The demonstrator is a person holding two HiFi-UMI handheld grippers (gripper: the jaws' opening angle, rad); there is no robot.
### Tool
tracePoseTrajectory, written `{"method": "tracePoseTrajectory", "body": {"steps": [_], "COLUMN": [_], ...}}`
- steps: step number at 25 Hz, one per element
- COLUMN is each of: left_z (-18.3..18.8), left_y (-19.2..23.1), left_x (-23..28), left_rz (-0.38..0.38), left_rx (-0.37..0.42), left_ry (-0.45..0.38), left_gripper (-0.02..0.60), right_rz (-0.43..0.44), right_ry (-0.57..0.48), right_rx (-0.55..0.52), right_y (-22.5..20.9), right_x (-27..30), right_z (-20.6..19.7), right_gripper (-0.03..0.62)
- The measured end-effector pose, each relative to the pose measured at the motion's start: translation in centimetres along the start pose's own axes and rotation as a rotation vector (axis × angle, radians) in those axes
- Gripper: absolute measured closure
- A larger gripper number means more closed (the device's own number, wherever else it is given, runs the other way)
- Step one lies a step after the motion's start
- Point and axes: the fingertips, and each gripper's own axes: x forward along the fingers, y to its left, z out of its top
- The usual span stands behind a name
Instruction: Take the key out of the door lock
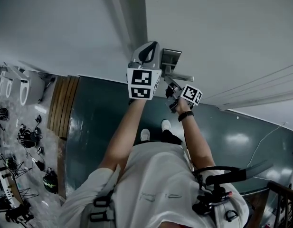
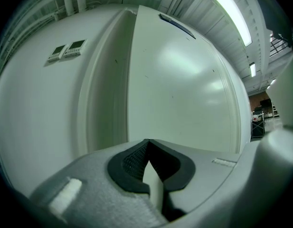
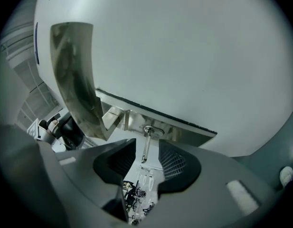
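The key (image 3: 146,147) sticks straight out of the round lock cylinder (image 3: 148,129) on a metal lock plate (image 3: 184,133) of the white door (image 3: 184,56). My right gripper (image 3: 147,146) is open, with the key's thin shaft between its black pads and a gap on each side. The lever handle (image 3: 75,84) juts out to the left of the lock. In the head view the right gripper (image 1: 174,91) sits just under the lever handle (image 1: 180,77). My left gripper (image 1: 148,51) is raised against the door beside the lock plate (image 1: 171,57), its pads (image 2: 137,158) shut with nothing between them.
The door frame (image 2: 106,80) runs up left of the door, with two wall switches (image 2: 68,50) further left. Below me are a dark green floor (image 1: 99,122), wooden boards (image 1: 63,106), gear on the floor (image 1: 27,137) at the left and a railing (image 1: 284,198) at the lower right.
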Motion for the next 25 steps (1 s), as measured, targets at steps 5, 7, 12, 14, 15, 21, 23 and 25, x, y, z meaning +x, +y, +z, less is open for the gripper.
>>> {"method": "tracePoseTrajectory", "body": {"steps": [5, 7, 12, 14, 15, 21, 23, 25], "left_z": [0.32, 0.55, 0.52, 0.49, 0.46, 0.42, 0.3, 0.32], "left_y": [0.13, 0.26, 0.32, 0.29, 0.22, 0.1, 0.11, 0.09], "left_x": [-0.1, -0.19, -0.2, -0.08, -0.04, -0.15, -0.11, -0.16], "left_rz": [0.007, 0.013, 0.019, 0.017, 0.013, 0.005, 0.005, 0.004], "left_rx": [0.001, 0.01, 0.01, 0.003, -0.003, -0.021, -0.021, -0.023], "left_ry": [-0.003, -0.004, -0.004, -0.003, -0.002, -0.007, -0.013, -0.017], "left_gripper": [0.58, 0.58, 0.58, 0.58, 0.58, 0.58, 0.58, 0.58], "right_rz": [0.011, 0.011, 0.024, 0.032, 0.038, 0.022, 0.014, 0.022], "right_ry": [0.007, -0.003, -0.013, -0.019, -0.026, -0.082, -0.098, -0.11], "right_rx": [0.026, 0.034, 0.05, 0.066, 0.081, 0.17, 0.188, 0.204], "right_y": [0.24, 0.25, 0.4, 0.38, 0.34, -0.07, -0.22, -0.2], "right_x": [0.86, 0.88, 1.02, 1.05, 1.03, 0.53, 0.48, 0.47], "right_z": [-0.1, -0.01, 0.16, 0.23, 0.23, 0.05, 0.04, 0.04], "right_gripper": [0.487, 0.5, 0.542, 0.546, 0.549, 0.563, 0.565, 0.565]}}
